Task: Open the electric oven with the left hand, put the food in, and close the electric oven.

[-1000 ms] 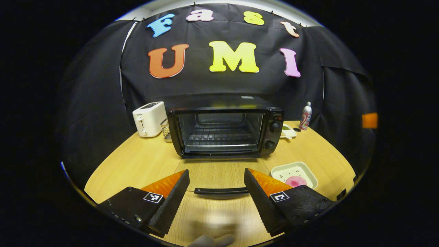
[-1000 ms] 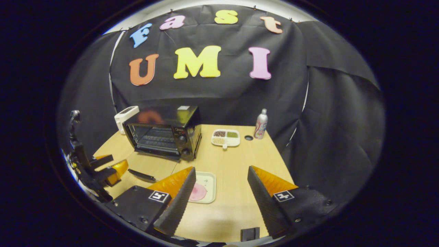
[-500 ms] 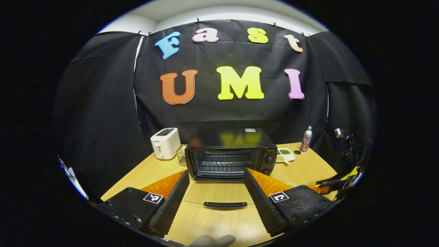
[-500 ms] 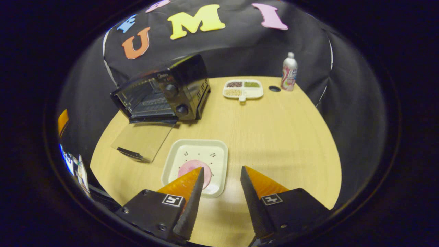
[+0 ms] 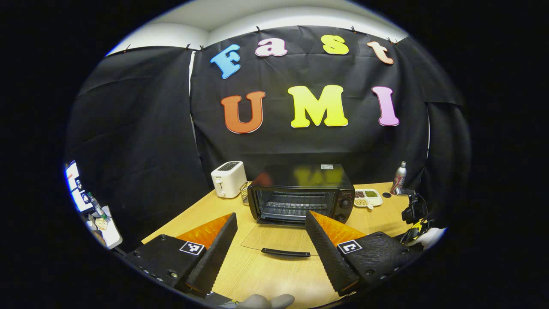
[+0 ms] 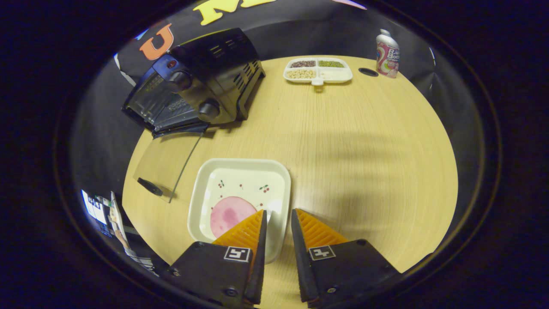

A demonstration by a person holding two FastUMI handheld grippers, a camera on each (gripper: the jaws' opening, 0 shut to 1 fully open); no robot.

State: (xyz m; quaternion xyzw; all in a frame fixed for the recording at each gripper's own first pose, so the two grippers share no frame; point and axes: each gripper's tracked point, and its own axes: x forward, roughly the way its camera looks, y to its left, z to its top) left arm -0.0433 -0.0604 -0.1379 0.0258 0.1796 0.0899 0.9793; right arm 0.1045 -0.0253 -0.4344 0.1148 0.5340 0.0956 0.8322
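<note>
The oven stands at the back of the table with its glass door folded down flat, so the opening step appears complete.

Hazards:
1. The right gripper brackets the near rim of the plate, its fingers a narrow gap apart and apparently not yet pressing. A grip on the rim alone could tilt the plate and let the food slide off.
2. The open door lies just beside the plate, on the way to the oven. A low carry could strike the glass or its handle.
3. The left gripper is wide open, holds nothing, and points at the door. It could obstruct the loading path if it remains there.

Containers:
- The plate is square and white, near the table's front edge, and holds 1 round pink slice.
- The divided tray beside the oven holds dark, green and pale grains in separate compartments.
- The oven shows a wire rack; no food is visible inside.
- A bottle stands upright at the far corner.
</note>
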